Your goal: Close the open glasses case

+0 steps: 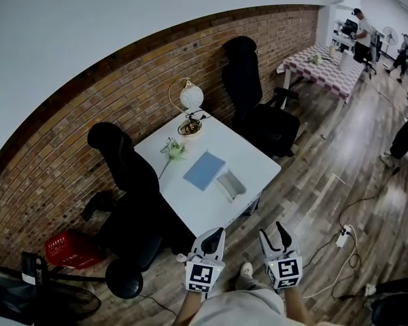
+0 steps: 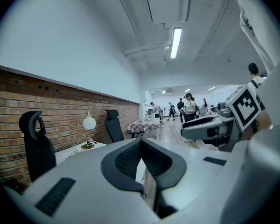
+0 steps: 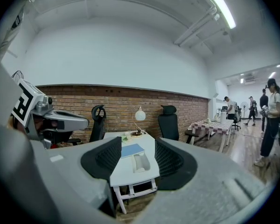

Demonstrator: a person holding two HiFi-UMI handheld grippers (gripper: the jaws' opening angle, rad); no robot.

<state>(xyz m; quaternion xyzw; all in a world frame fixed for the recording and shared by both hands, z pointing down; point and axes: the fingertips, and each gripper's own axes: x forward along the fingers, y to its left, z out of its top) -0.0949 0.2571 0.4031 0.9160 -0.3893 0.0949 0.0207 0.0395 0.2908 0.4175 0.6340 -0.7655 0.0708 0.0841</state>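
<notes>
The open glasses case (image 1: pixel 231 184), pale grey, lies near the front right edge of the white table (image 1: pixel 190 206), beside a blue book (image 1: pixel 204 170). Both grippers hang over the wooden floor, short of the table and touching nothing. In the head view my left gripper (image 1: pixel 217 233) has its jaws together and my right gripper (image 1: pixel 273 231) has them spread. The right gripper view shows the case (image 3: pixel 141 161) and the book (image 3: pixel 132 150) far off between the open right gripper (image 3: pixel 137 160) pads. My left gripper (image 2: pixel 142 146) shows pads meeting at the tips, with nothing held.
On the table's far side stand a globe lamp (image 1: pixel 190 97), a small dish (image 1: pixel 189 128) and a flower (image 1: pixel 175 149). Black office chairs (image 1: pixel 126 182) (image 1: pixel 255 107) flank the table. A power strip with cables (image 1: pixel 342 236) lies on the floor at the right. People stand far back.
</notes>
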